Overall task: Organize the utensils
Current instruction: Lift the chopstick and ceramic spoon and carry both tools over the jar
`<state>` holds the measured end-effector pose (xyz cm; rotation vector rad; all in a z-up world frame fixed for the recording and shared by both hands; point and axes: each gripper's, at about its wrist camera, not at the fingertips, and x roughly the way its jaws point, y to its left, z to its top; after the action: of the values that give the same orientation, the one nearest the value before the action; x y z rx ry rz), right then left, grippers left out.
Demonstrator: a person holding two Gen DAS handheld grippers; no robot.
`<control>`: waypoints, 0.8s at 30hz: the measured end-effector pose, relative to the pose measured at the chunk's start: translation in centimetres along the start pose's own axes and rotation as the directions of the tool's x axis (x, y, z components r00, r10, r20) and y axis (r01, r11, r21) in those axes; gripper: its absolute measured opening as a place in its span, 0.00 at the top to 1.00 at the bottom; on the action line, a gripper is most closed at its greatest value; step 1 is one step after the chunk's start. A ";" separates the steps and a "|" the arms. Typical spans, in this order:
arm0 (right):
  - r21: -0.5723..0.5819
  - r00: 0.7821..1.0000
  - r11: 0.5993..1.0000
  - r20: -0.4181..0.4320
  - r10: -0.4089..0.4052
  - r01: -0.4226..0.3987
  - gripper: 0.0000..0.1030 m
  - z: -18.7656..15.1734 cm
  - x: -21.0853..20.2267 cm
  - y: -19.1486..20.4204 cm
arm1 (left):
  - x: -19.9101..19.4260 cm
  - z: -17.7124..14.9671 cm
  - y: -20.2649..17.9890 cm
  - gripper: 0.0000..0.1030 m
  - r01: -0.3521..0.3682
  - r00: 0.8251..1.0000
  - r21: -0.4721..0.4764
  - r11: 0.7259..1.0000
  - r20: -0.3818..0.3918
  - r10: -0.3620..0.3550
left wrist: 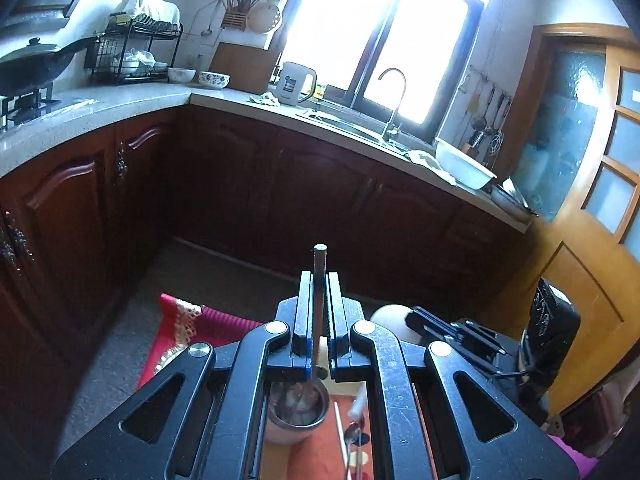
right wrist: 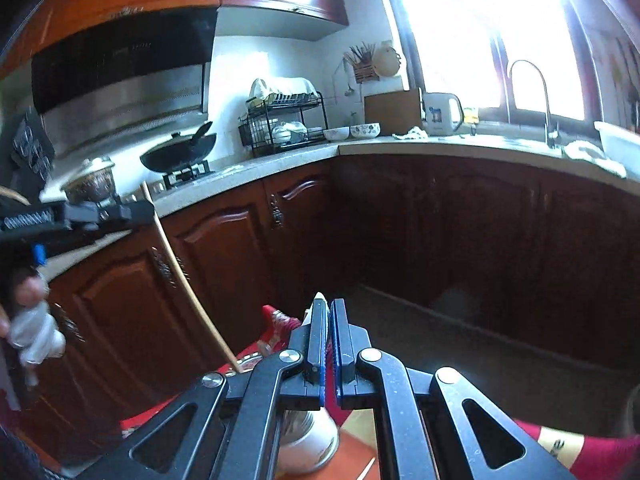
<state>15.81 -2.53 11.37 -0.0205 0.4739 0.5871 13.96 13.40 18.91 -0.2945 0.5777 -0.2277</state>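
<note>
- Left tongs [left wrist: 319,280] sit right up against the lens, clamped on a thin metal utensil handle [left wrist: 319,258] that stands upright, its tip poking out above the fingers.
- Below them, seen through the frame, a steel-lined cup [left wrist: 298,412] stands on an orange mat [left wrist: 316,456], with a spoon [left wrist: 352,434] and a pale chopstick [left wrist: 340,424] lying on the mat just to its right.
- Further left in that view there's a red cloth [left wrist: 180,332] with a lace edge, and beyond it dark wood cabinets under the kitchen desk [left wrist: 120,98].
- From the right wrist view, the left tongs show at the far left edge with a long wooden chopstick [right wrist: 188,276] slanting down beside them; can't tell if that one is actually gripped.
- Right tongs [right wrist: 327,316] are pinched nearly shut on something white [right wrist: 319,300] whose tip pokes out at the left finger. Too little shows to say what it is.
- Same cup [right wrist: 312,440] sits right under the right tongs.
- Up on the desk: wok [right wrist: 178,154], dish rack [right wrist: 284,124], two bowls [right wrist: 352,132], kettle [right wrist: 440,114].
</note>
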 end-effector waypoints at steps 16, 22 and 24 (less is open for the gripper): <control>-0.106 0.994 0.994 -0.112 -0.014 0.002 0.98 -5.4 6.5 1.8 | 6.0 -4.4 2.2 0.96 -0.106 0.990 0.028 0.994 -0.095 0.108; -0.098 0.981 0.994 -0.190 0.026 -0.046 0.98 -7.1 7.1 2.3 | 6.2 -4.5 1.9 0.96 -0.098 0.991 0.021 0.995 -0.091 0.100; -0.118 0.979 0.992 -0.203 0.020 -0.044 0.98 -7.6 7.0 2.6 | 6.1 -4.5 1.7 0.96 -0.099 0.991 0.027 0.995 -0.089 0.102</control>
<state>16.27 2.20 1.79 -0.1909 0.6352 0.6484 16.65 12.25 11.73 -0.2332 0.6775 -0.1507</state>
